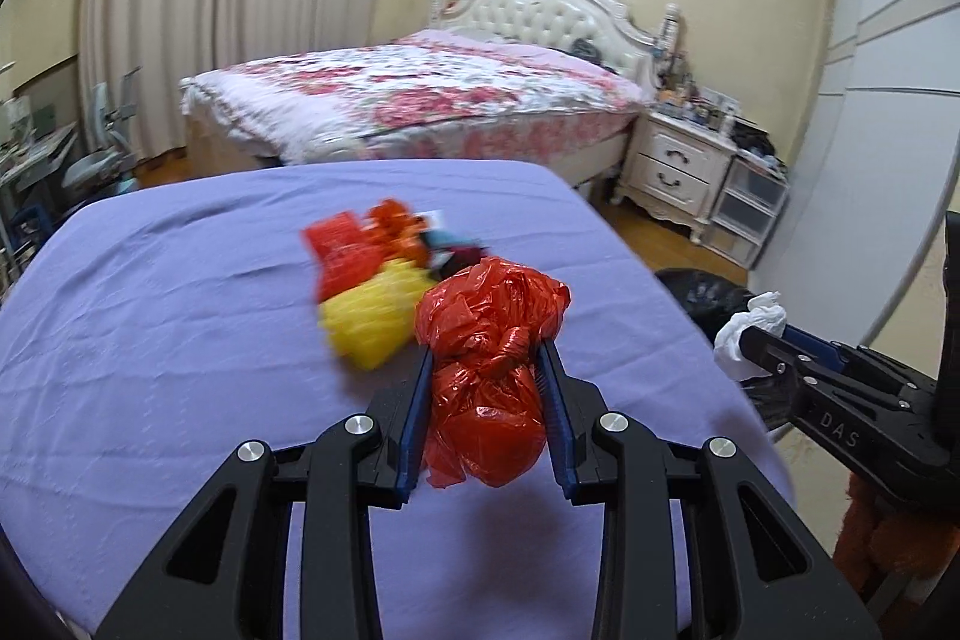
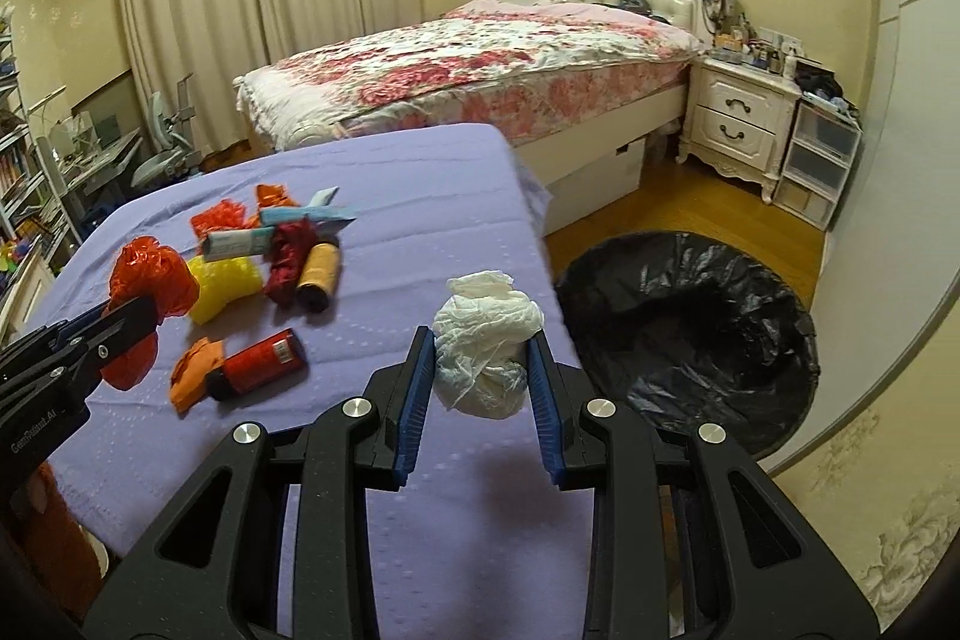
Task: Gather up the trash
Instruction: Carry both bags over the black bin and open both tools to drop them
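Trash (image 2: 282, 256) litters the purple surface (image 2: 420, 196); left hand-held gripper (image 1: 487, 358) clamps a red bag (image 1: 489, 370), right hand-held gripper (image 2: 480, 358) a tissue (image 2: 486, 346); bed (image 2: 480, 64) far.

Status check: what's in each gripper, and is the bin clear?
Left gripper shut on red bag. Right gripper shut on white tissue. Bin open, nothing blocking.

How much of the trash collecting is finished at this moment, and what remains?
Done: nothing visibly lies in the black-lined bin yet. In hand: the left gripper holds a red plastic bag, the right gripper a white tissue wad. Left: the pile of scraps on the purple cloth.
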Demonstrator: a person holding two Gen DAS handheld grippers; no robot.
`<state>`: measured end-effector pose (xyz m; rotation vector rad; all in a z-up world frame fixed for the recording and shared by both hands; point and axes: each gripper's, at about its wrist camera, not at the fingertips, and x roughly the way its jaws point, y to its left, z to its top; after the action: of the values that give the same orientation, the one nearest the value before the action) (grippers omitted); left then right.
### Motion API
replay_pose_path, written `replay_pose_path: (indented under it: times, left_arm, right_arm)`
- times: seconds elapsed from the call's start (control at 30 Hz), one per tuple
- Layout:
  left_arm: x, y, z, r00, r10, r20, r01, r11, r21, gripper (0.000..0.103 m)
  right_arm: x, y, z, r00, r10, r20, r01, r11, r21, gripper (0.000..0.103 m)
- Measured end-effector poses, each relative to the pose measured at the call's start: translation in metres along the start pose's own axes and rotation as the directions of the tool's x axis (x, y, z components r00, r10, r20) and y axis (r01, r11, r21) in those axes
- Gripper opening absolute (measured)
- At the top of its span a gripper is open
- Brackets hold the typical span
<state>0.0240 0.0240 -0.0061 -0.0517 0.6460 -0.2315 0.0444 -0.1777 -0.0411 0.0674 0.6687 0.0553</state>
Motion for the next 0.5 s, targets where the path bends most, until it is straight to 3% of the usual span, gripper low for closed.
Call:
replay_pose_path:
  times: [0.23, 0.5]
  left_arm:
    - [0.049, -0.060, 0.022, 0.995, -0.090, -0.035, 0.092, 0.994, 0.062, 0.034]
    - [0.098, -0.113, 0.036, 0.989, -0.127, -0.075, 0.136, 0.982, 0.132, 0.034]
  right_arm:
    - [0.016, -0.068, 0.010, 0.994, -0.106, -0.007, 0.106, 0.990, 0.089, 0.031]
    - [0.037, -0.113, 0.019, 0.985, -0.168, -0.026, 0.170, 0.975, 0.146, 0.031]
